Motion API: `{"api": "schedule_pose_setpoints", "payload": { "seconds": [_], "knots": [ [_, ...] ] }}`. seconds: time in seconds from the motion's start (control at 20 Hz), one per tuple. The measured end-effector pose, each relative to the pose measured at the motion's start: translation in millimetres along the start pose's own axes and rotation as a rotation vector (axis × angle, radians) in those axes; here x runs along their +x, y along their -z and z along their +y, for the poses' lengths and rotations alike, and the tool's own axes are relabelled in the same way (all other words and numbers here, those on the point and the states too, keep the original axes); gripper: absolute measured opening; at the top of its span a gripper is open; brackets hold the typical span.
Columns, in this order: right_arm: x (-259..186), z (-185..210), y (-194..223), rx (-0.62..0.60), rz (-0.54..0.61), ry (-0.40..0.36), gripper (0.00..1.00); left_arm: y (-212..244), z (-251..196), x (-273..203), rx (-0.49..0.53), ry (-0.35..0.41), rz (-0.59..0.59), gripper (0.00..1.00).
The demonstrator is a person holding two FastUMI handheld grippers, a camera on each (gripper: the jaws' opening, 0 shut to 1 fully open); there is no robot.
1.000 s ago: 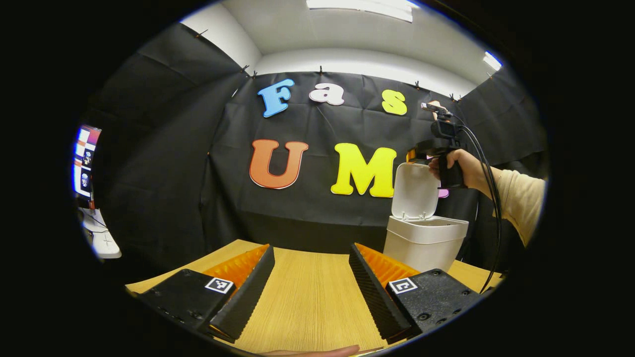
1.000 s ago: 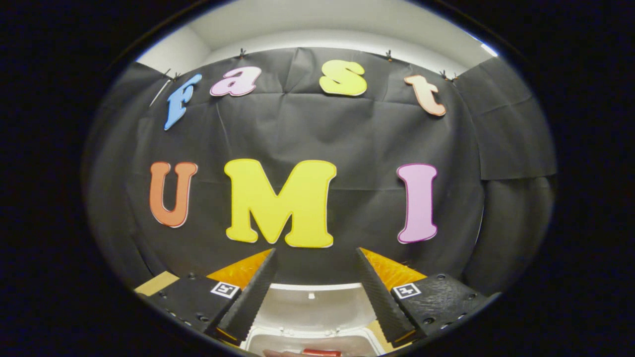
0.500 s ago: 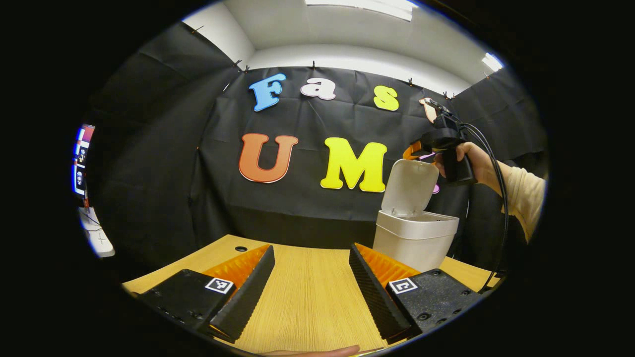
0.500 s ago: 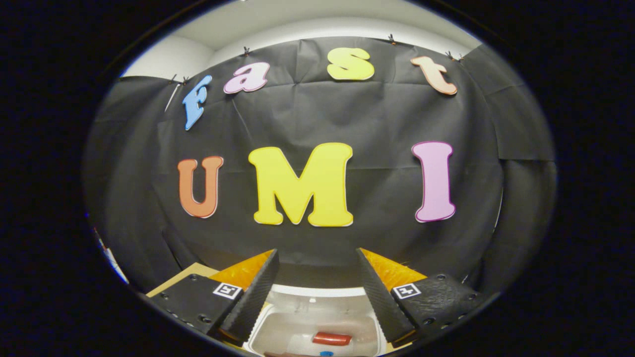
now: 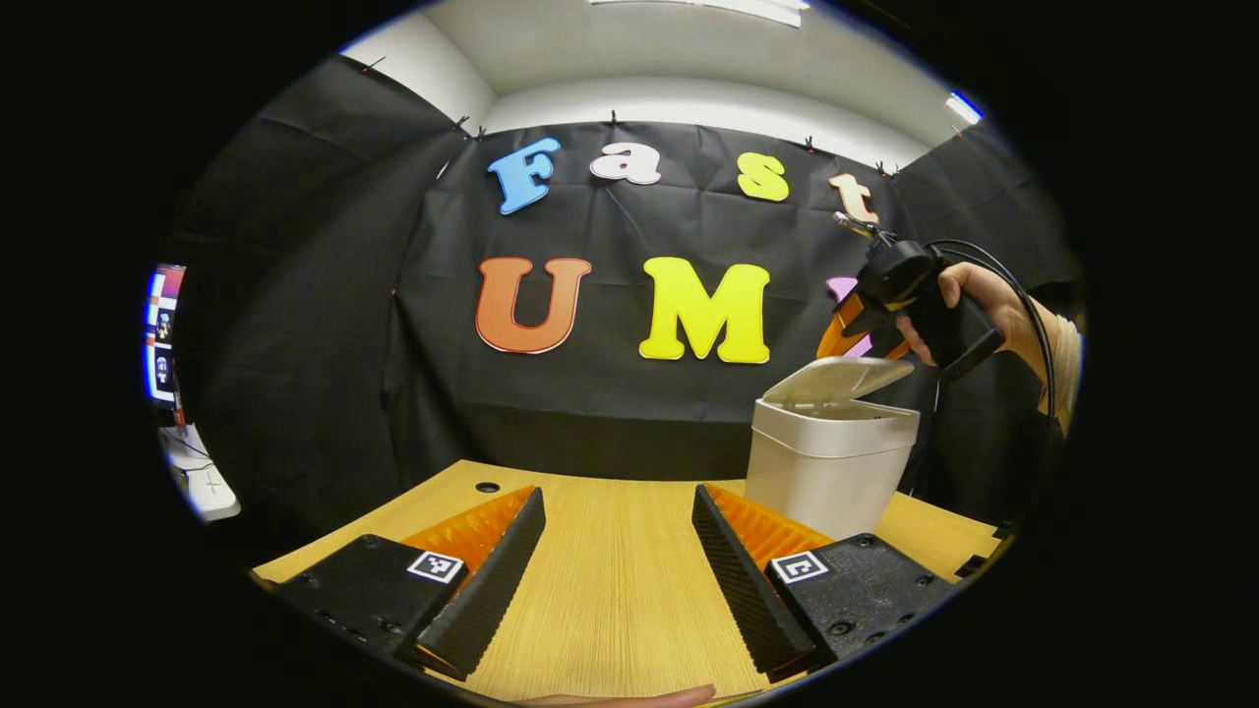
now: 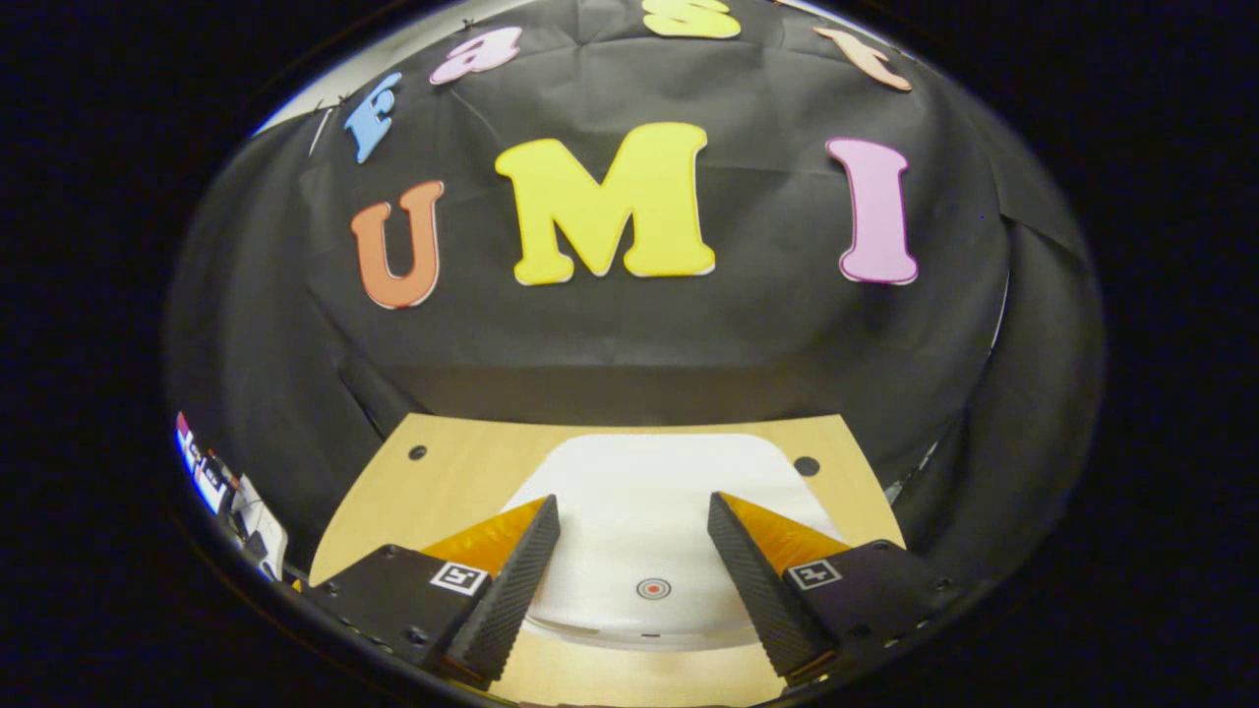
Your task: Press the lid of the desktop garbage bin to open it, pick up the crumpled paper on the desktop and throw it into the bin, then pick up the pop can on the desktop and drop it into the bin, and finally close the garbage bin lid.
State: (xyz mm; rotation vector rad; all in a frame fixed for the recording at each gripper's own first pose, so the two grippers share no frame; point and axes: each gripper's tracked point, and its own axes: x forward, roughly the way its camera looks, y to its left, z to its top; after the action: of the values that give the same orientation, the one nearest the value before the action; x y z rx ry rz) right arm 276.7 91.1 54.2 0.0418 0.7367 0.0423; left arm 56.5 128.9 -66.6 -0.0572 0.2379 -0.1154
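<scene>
A white desktop bin (image 5: pixel 831 472) stands on the wooden table (image 5: pixel 610 580) at the right of the left gripper view. Its lid (image 5: pixel 836 378) lies low over the rim, still slightly tilted with a thin gap. My right gripper (image 5: pixel 854 324), held by a hand (image 5: pixel 974 295), hovers just above the lid's far side. In the right gripper view that gripper (image 6: pixel 631 500) is open and looks down on the lid (image 6: pixel 649 472), which carries a small round mark (image 6: pixel 653 588). My left gripper (image 5: pixel 617 492) stands open over bare table, left of the bin. The lid hides the bin's inside.
Black cloth walls close the booth behind and beside the table. A screen (image 5: pixel 162 329) and a white object (image 5: pixel 202 482) sit off the table's left. Small round holes (image 6: pixel 807 465) mark the table's far corners. The bin stands near the right edge.
The lid has swung from upright down to almost flat on the bin. My right gripper tipped forward and down over it. The left gripper has barely moved.
</scene>
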Motion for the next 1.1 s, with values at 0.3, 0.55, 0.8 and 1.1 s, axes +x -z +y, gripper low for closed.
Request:
{"api": "schedule_pose_setpoints", "payload": {
  "seconds": [0.3,0.55,0.8,1.1],
  "knots": [
    [4.8,2.5,21.4,-0.045,0.047,0.025,0.95,11.5,-13.1,4.9,0.053,0.002,0.033,0.98],
    [-3.5,0.8,27.4,-0.051,0.047,0.019,0.93,12.5,-6.6,5.8,0.065,-0.017,0.035,0.97],
    [-13.9,-2.3,35.4,-0.063,0.043,0.007,0.96,14.5,-4.0,7.5,0.070,-0.029,0.044,0.98],
    [-21.9,-4.1,46.9,-0.080,0.052,0.010,0.96,13.7,-3.2,5.7,0.072,-0.032,0.045,0.98]
  ]
}}
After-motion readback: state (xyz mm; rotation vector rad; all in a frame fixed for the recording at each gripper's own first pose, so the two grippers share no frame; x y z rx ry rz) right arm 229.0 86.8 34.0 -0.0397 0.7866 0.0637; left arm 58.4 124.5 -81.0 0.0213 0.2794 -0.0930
